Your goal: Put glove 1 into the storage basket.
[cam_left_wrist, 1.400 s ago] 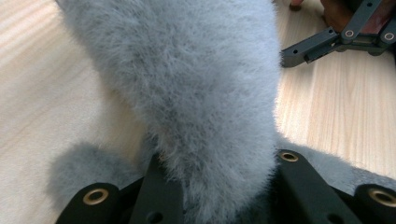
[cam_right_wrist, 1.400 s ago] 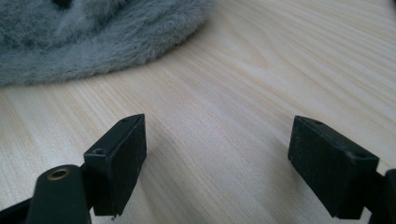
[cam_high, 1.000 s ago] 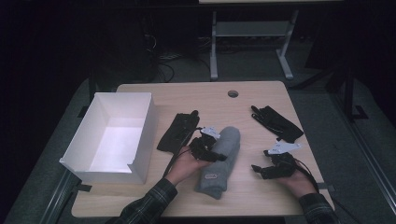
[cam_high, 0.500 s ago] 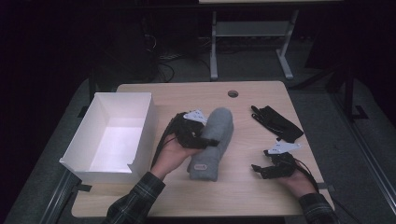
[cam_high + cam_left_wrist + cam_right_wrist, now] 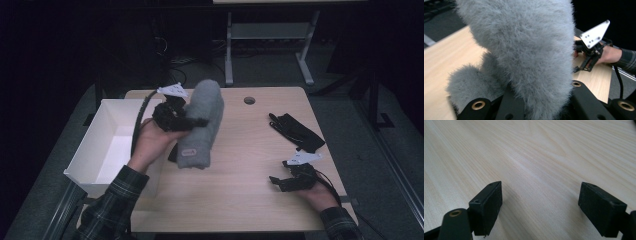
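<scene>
Right gripper (image 5: 280, 181): nearest to us, at the table's near right. We see its jaws spread wide and empty, resting low over the bare pale wooden table top (image 5: 544, 157).
Right hand pose: we see the forearm come in from the bottom edge, with the hand (image 5: 312, 192) low behind its tool and idle.
Left gripper (image 5: 192, 122): clenched on the fluffy grey rolled fabric piece (image 5: 202, 122); in the left gripper view the fur (image 5: 524, 50) bulges out between the two black jaws.
Left hand pose: we see the plaid-sleeved forearm (image 5: 112, 205) angle up from the lower left, with the hand (image 5: 150, 142) raised and cupped under the tool.
Grey fabric piece, position: held lifted and tilted, its lower end with a small label near the table, just right of the white open cardboard box (image 5: 107, 150).
Step in hand: we judge this to be the carry of the grey piece toward the box.
Next move: we judge it calls for a swing left over the box rim, then opening the jaws.
Farther things: a flat black fabric piece (image 5: 297, 131) lies at the far right, with another dark piece (image 5: 172, 152) partly hidden beneath the grey one.
</scene>
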Demonstrator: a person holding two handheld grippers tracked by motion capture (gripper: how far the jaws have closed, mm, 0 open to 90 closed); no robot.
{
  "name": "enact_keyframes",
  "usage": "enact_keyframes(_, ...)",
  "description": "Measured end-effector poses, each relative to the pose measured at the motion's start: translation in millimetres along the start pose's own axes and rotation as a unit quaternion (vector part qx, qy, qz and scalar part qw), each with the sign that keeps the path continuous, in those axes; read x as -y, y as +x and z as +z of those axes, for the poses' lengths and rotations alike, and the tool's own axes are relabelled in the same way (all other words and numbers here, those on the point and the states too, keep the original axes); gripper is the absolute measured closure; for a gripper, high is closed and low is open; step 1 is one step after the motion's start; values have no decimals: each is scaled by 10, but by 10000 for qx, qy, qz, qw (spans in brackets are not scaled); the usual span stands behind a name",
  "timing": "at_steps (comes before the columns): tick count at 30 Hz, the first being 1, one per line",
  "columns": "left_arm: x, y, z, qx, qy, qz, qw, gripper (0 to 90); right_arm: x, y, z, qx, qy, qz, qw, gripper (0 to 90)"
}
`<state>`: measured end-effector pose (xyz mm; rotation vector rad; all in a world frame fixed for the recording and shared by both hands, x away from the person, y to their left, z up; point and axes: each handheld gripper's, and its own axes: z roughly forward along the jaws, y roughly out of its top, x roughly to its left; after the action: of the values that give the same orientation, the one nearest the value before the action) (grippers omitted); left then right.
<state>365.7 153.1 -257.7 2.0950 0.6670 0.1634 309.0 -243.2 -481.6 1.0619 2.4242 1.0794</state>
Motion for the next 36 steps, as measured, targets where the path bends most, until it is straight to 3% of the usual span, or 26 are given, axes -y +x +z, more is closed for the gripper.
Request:
enact_keyframes(1,-54,58,-134,-43,-33,-51,10000,764,0,0,1,4,-1,2,10000,191)
enact_keyframes(2,-54,58,-134,-43,-33,-51,10000,763,0,0,1,4,-1,2,10000,191)
enact_keyframes(5,-103,149,-343,-150,-119,-133,9997,763,-1,-1,2,10,-3,9,10000,191)
enact_keyframes(11,-60,309,-714,-437,-236,-305,9983,763,-1,-1,2,13,-3,11,10000,191)
enact_keyframes(17,118,515,-1094,-750,-280,-552,9953,762,-2,-2,3,23,-5,15,10000,191)
enact_keyframes(23,384,713,-1364,-1076,-205,-815,9906,761,-3,-3,2,29,8,22,10000,191)
enact_keyframes(29,706,893,-1382,-1338,173,-1049,9853,760,-4,-3,3,44,6,40,10000,191)
enact_keyframes(32,888,987,-1294,-1394,397,-1178,9824,760,-5,-3,4,53,5,46,10000,191)
enact_keyframes(36,1094,1120,-1141,-1321,641,-1306,9805,760,-5,-4,5,65,9,53,10000,191)
